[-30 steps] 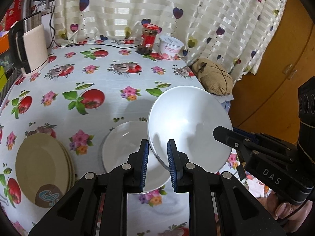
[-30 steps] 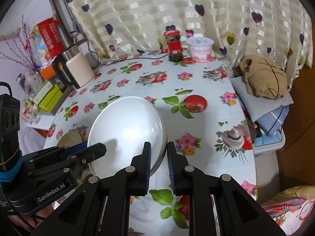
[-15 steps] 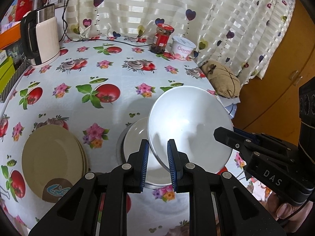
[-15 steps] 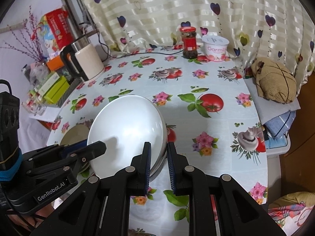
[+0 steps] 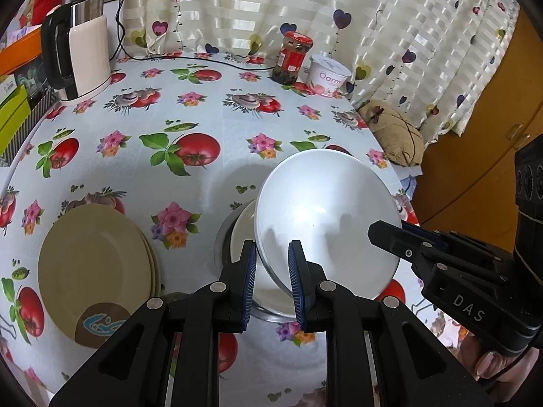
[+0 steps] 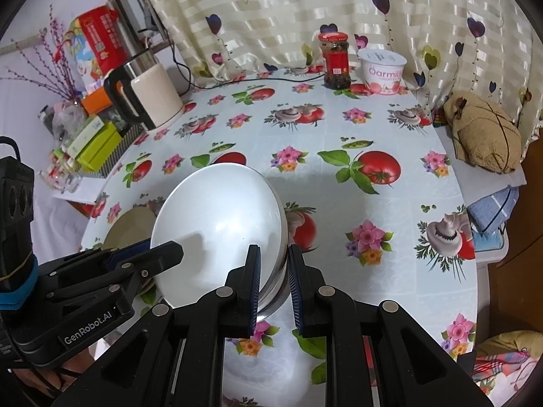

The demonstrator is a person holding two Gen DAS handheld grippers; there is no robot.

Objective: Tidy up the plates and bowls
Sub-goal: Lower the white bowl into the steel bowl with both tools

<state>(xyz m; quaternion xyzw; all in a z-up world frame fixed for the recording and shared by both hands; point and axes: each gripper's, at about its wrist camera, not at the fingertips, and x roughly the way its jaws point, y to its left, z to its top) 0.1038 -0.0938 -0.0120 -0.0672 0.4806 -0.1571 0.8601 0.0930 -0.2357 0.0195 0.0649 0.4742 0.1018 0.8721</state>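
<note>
While both grippers, left (image 5: 270,283) and right (image 6: 274,290), pinch the white bowl (image 5: 325,224) tilted over a stacked bowl (image 5: 242,237) mid-table, only the left view shows tan plates (image 5: 91,264) near the left edge.

i saw a white bowl (image 5: 325,217) tilted on edge at centre frame, its glossy hollow facing the camera, raised over a second white bowl (image 5: 244,237) nested in a metal one on the cloth. a stack of beige plates (image 5: 91,271) lay flat at lower left, a brown mark on the near rim.
</note>
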